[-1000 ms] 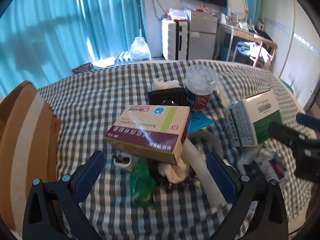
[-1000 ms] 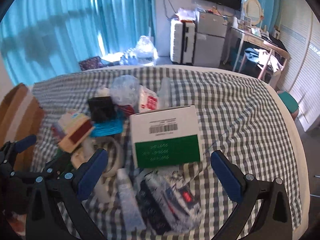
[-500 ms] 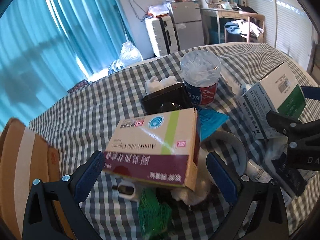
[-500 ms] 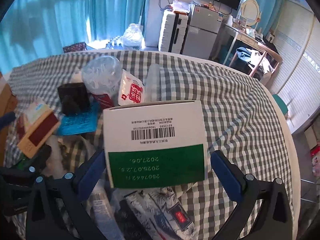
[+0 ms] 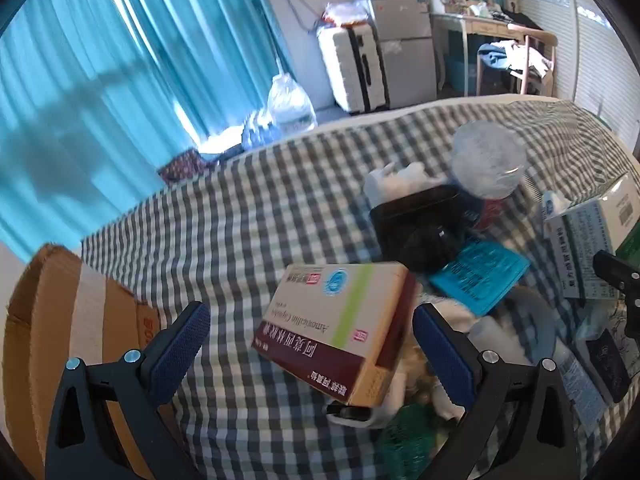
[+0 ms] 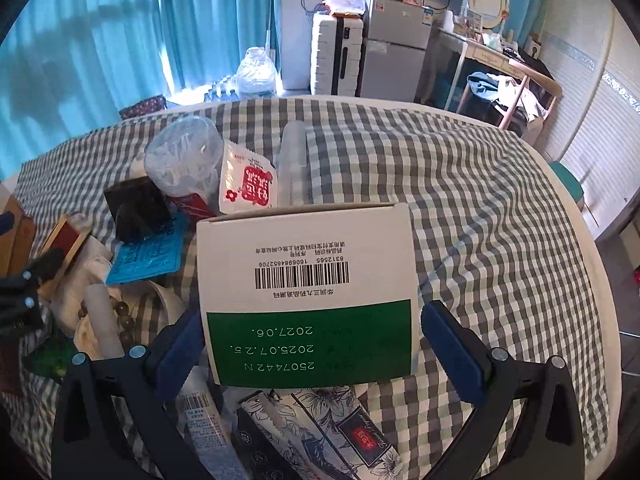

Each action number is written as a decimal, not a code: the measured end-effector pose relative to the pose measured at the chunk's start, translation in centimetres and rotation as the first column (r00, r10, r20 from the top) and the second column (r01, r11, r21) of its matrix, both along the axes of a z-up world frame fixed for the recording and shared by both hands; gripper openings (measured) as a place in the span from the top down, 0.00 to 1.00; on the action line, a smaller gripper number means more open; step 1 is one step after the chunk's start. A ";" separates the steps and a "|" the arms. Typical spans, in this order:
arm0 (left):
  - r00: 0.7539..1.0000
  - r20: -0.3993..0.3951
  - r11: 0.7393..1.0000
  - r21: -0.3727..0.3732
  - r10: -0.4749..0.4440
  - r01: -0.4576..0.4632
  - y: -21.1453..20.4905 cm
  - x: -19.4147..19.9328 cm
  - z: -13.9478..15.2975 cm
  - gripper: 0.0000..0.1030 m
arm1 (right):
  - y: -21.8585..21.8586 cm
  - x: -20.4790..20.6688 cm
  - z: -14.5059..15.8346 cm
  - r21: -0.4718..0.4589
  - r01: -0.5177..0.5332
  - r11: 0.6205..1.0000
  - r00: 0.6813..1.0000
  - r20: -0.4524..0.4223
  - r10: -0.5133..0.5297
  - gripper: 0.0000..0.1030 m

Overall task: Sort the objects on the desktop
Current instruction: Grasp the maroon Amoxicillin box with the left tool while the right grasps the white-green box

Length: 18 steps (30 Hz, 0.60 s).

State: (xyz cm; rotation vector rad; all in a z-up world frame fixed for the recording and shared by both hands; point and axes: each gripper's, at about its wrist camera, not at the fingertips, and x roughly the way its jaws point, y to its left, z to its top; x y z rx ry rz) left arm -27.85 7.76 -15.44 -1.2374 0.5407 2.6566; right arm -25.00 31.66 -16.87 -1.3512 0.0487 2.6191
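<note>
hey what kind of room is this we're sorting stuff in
Probably a lived-in bedroom or studio at home: a checked-cloth table, teal curtains, a white suitcase beside a small fridge, and a clothes-draped chair.

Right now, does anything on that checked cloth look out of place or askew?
Yes. The amoxicillin box sits tilted atop a heap of clutter rather than flat, and the green-and-white box likewise leans propped up over other packets.
</note>
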 end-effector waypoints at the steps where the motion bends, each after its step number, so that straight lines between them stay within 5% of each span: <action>1: 1.000 0.005 1.000 0.011 -0.002 0.002 -0.3 0.1 -0.1 0.00 | 0.0 0.0 0.0 0.003 0.000 1.000 1.000 -0.002 0.000 0.00; 4: 1.000 0.026 0.999 0.046 0.003 -0.004 -1.1 0.1 -0.5 0.00 | 0.0 -0.4 -0.3 0.003 0.001 1.000 1.000 0.003 -0.001 0.00; 9: 0.980 0.179 0.955 0.266 0.084 -0.130 -2.9 -0.5 -0.7 0.00 | 0.1 -0.4 -0.9 -0.014 0.015 1.000 1.000 -0.002 -0.015 0.00; 11: 0.964 0.202 0.914 0.333 0.170 -0.231 -3.5 -0.7 -0.2 0.00 | 0.1 -0.2 -1.2 -0.013 0.020 1.000 1.000 -0.008 -0.020 0.00; 15: 0.872 0.293 0.765 0.423 0.391 -0.485 -3.8 -1.2 0.5 0.00 | -0.7 -0.4 -1.4 0.015 0.026 1.000 1.000 -0.008 -0.026 0.00; 18: 0.823 0.333 0.720 0.402 0.460 -0.565 -3.1 -1.9 -0.3 0.00 | -1.1 -0.4 -1.5 0.029 0.021 0.999 1.000 -0.009 -0.021 0.00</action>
